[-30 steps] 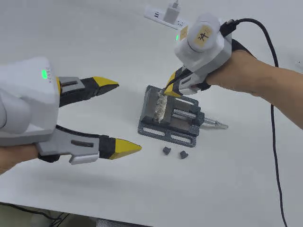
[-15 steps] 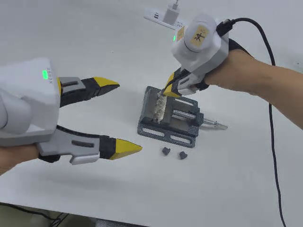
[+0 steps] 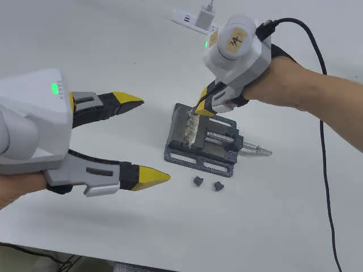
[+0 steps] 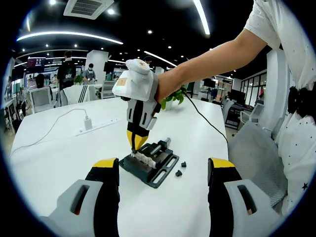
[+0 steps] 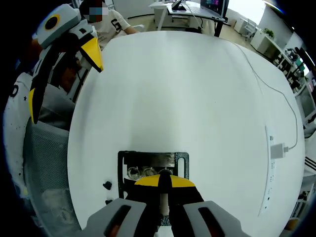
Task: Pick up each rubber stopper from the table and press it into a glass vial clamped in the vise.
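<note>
A dark metal vise [image 3: 211,148] stands mid-table and clamps a row of clear glass vials [image 3: 191,128]. My right gripper [image 3: 201,110] points down at the far end of that row, its yellow tips shut together just above a vial; I see nothing between them. In the right gripper view the shut tips [image 5: 163,181] cover part of the vials [image 5: 140,172]. Two dark rubber stoppers [image 3: 198,181] [image 3: 218,185] lie on the table in front of the vise. My left gripper [image 3: 142,139] hovers open and empty to the left of the vise, and its own view looks at the vise [image 4: 157,164].
A white power strip [image 3: 194,19] with a plugged charger lies at the table's far edge. A black cable [image 3: 323,130] trails from the right gripper along the right side. A person's forearm [image 3: 317,96] reaches in from the right. The tabletop [image 3: 113,45] is white.
The right gripper's body has tilted and risen slightly, with its tips staying over the vials. The left gripper, vise and stoppers are where they were.
</note>
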### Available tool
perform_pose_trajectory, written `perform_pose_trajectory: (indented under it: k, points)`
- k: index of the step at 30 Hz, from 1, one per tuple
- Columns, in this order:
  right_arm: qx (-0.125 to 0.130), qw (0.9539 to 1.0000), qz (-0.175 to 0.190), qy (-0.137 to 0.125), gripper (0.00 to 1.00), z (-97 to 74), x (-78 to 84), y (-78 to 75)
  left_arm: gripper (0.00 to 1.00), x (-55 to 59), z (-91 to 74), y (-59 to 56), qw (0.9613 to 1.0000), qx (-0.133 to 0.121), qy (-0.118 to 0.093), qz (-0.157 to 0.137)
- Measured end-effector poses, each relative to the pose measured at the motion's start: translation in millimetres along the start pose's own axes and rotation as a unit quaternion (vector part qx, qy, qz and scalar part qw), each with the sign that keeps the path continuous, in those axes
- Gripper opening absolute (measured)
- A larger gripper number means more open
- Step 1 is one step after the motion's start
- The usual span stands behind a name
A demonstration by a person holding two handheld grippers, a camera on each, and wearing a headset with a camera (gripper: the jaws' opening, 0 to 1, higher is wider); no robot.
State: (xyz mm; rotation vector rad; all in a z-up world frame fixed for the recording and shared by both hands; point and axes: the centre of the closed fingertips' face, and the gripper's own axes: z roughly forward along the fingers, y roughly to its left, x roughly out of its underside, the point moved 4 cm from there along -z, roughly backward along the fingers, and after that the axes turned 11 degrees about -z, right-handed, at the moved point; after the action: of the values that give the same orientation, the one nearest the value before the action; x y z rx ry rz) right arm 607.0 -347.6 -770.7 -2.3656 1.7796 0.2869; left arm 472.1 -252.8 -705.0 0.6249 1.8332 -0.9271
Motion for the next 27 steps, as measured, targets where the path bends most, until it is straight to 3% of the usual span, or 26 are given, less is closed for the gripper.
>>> perform_pose_trajectory:
  k: [27]
  points:
    - [-0.005,0.9998,0.006,0.018,0.01,1.0,-2.0,0.8,0.72,-2.6,-1.0,1.0,1.0,-0.002,-0.004,0.003]
